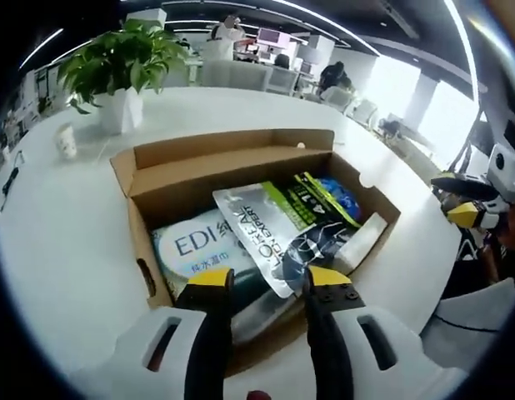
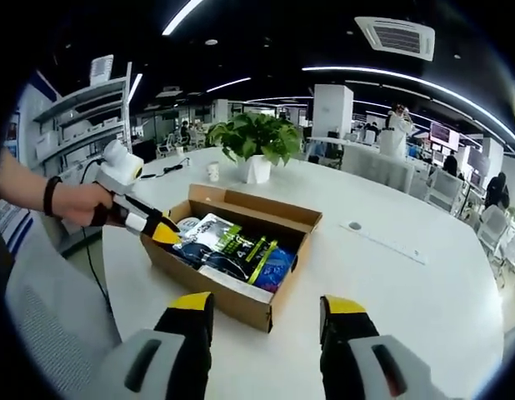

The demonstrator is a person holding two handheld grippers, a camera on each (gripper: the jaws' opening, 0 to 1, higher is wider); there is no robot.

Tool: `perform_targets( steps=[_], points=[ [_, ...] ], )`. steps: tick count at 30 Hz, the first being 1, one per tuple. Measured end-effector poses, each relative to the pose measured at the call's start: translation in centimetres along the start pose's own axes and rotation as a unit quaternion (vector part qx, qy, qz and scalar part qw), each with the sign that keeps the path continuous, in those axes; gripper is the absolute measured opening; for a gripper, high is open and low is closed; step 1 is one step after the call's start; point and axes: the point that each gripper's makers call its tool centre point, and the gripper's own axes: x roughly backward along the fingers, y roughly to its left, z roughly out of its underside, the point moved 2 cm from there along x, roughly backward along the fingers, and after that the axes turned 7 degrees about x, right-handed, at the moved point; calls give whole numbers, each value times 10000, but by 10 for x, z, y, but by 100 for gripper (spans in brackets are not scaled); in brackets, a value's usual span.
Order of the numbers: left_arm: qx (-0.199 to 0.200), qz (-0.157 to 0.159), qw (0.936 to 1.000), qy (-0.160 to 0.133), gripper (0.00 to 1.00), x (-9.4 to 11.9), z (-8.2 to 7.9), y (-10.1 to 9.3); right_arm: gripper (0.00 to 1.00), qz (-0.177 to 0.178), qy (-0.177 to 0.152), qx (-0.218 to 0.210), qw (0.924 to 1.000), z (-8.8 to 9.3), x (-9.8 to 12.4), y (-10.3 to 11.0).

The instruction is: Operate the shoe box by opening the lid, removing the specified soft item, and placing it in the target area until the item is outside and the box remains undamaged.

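2 grippers work around an open cardboard shoe box [image 2: 241, 279] sitting on a white round table [image 2: 407, 292]. In the right gripper view the box's long axis runs from lower left to upper right, with its lid flap [image 2: 257, 206] folded up along the far long side. In the left gripper view the same box [image 1: 157, 179] lies with one short end nearest the camera and its long axis running away toward the upper right.

Inside the box, a grey-and-green foil pouch [image 1: 270, 229] lies slanted across the middle, its long axis pointing from the far left toward the near right and its near corner reaching between the left gripper's tips. Beneath it on the left is a soft white pack printed "EDI" [image 1: 199, 250]. A blue item [image 1: 337, 196] sits at the far end, and a white strip [image 1: 366, 237] lies along the right wall.

The left gripper [image 1: 266, 283] has its yellow-tipped jaws spread apart, poised at the box's near end and closed on nothing; in the right gripper view it [image 2: 162, 232] reaches the box's left corner, held by a hand [image 2: 82, 204]. The right gripper [image 2: 266, 304] also stands apart, short of the box and above bare table.

A potted plant [image 2: 257, 146] and a small cup [image 2: 212, 172] stand beyond the box.
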Motion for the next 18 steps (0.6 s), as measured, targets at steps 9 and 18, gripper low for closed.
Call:
perform_targets(
  steps=[9, 18],
  points=[
    [74, -37, 9998, 171, 30, -10, -2, 1, 49, 50, 97, -10, 9999, 10, 8, 0],
    [411, 130, 9989, 188, 25, -16, -5, -5, 49, 68, 169, -49, 9998, 17, 10, 0]
  ],
)
